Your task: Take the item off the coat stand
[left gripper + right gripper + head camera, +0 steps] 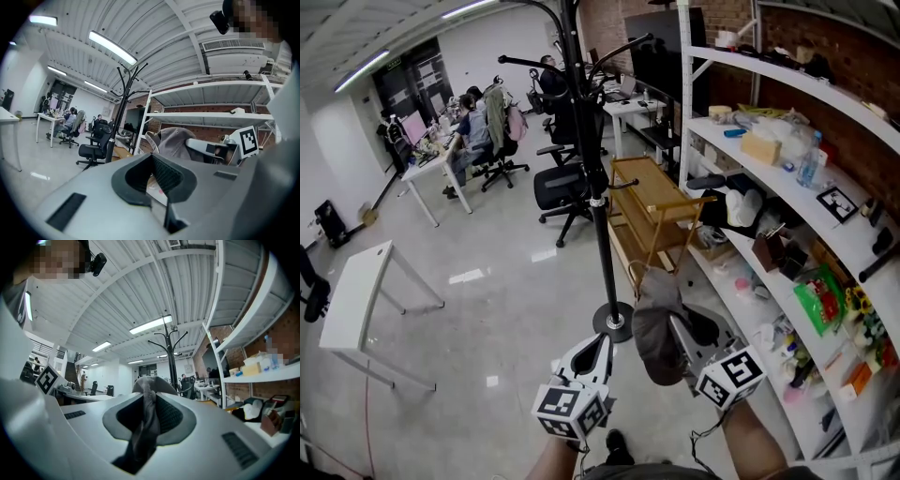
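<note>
A grey cap hangs from my right gripper, which is shut on its fabric. It is clear of the black coat stand, whose round base rests on the floor just left of the cap. In the right gripper view the cap's cloth is pinched between the jaws, with the stand behind it. My left gripper is low beside the base, shut and holding nothing. The left gripper view shows the cap off to the right and the stand ahead.
A white shelving unit crowded with goods runs along the right. A wooden cart and a black office chair stand behind the coat stand. A white table is at the left. People sit at desks far back.
</note>
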A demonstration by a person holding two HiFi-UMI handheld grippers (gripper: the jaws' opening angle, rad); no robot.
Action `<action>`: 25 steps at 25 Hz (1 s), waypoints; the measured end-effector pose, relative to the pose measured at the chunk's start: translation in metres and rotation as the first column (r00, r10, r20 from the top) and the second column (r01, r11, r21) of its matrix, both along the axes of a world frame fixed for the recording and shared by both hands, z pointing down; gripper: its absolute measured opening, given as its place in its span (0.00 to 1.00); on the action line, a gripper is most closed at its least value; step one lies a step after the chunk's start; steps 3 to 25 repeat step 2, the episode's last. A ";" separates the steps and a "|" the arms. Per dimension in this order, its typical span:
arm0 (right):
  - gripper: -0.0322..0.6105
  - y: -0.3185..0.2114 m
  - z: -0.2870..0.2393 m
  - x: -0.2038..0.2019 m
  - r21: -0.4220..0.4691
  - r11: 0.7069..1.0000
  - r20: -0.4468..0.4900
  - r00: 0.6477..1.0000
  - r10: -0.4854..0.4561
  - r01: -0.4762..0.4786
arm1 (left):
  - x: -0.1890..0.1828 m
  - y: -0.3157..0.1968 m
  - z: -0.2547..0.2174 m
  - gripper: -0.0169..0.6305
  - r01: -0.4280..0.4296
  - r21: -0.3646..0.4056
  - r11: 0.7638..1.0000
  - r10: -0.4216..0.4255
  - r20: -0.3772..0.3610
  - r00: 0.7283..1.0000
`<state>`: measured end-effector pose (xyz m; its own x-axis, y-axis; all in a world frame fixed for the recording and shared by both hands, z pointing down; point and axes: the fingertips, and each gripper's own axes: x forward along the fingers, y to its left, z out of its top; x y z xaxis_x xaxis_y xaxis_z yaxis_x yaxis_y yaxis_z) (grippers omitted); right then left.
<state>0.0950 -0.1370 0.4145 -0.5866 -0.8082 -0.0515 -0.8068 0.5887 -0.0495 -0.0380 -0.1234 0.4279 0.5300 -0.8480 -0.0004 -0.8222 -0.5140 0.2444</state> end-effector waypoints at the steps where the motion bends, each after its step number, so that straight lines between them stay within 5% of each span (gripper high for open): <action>1: 0.16 0.002 0.000 0.001 -0.002 1.000 -0.001 1.000 0.000 0.000 | 0.001 0.002 0.000 0.04 -0.001 0.000 1.000 0.001 0.000 1.000; 25: 0.16 0.004 0.000 0.002 -0.004 1.000 -0.003 1.000 0.000 0.000 | 0.003 0.004 0.000 0.04 -0.001 0.000 1.000 0.001 0.000 1.000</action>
